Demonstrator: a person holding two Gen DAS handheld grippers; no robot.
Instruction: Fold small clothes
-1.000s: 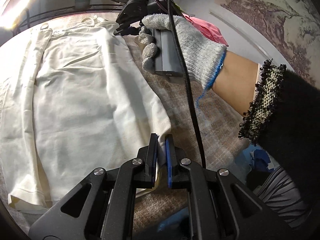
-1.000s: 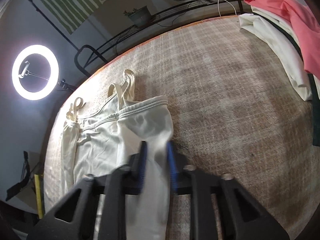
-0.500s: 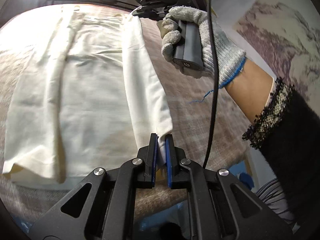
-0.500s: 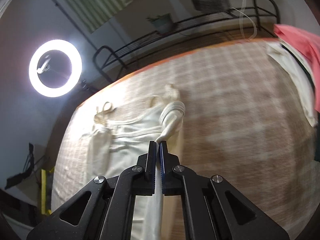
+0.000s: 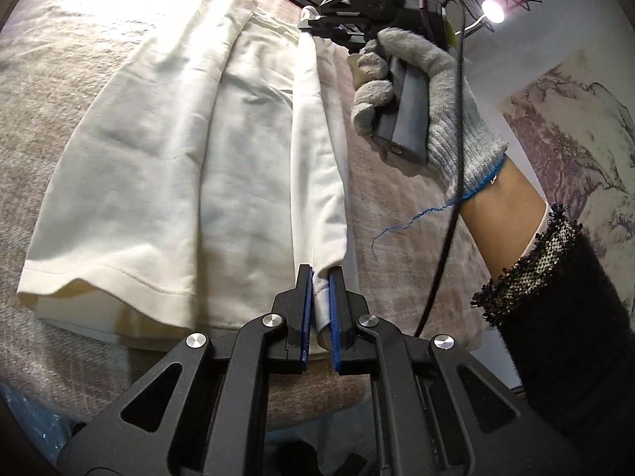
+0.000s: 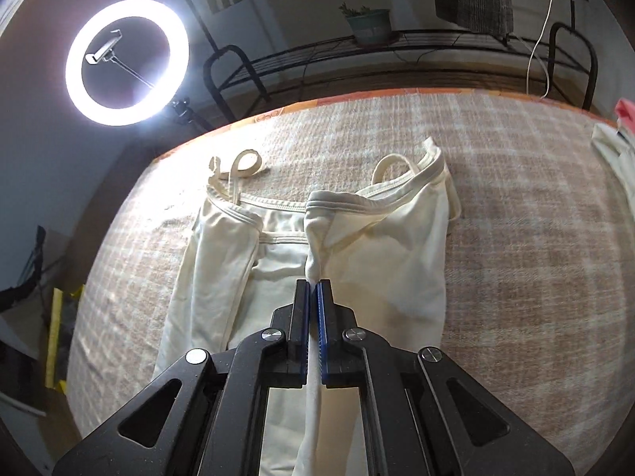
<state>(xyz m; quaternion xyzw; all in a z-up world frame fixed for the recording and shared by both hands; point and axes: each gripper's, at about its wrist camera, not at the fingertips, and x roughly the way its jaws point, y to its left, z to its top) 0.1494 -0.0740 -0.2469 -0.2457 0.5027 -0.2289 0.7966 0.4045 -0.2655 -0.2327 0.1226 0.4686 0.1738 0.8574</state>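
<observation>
Now, left wrist view: you have the left gripper [image 5: 319, 309] clamped on the hem corner of the cream camisole [image 5: 166, 166], its blue pads pinching a bunched wad of fabric at 6 o'clock.
Garment axis: the camisole runs lengthwise from that hem at 6 o'clock up toward its strapped top near 12 o'clock, lying on the checked blanket [image 5: 401, 246].
Lifted edge: a narrow strip of the right side stands up off the blanket, stretched taut between your two grippers.
Far grip: your right gripper [image 5: 313, 25], held in the gloved right hand [image 5: 428, 119], sits at 12 o'clock, closed on the top end of that strip.
Left side: the opposite long edge looks already folded inward, around 10 o'clock.

Right wrist view: the right gripper [image 6: 313, 309] is shut nearly flat, with a thin fold of the camisole [image 6: 389, 261] caught between its jaws at 6 o'clock.
Neckline: the bound top edge and the straps [image 6: 238, 166] lie at 12 o'clock, just ahead of the fingertips.
Key relation: the unfolded body lies to 9 o'clock of both grips, so you would likely carry the edge that way, both hands together.
Surroundings: the ring light [image 6: 127, 61] glows at 10 o'clock.
</observation>
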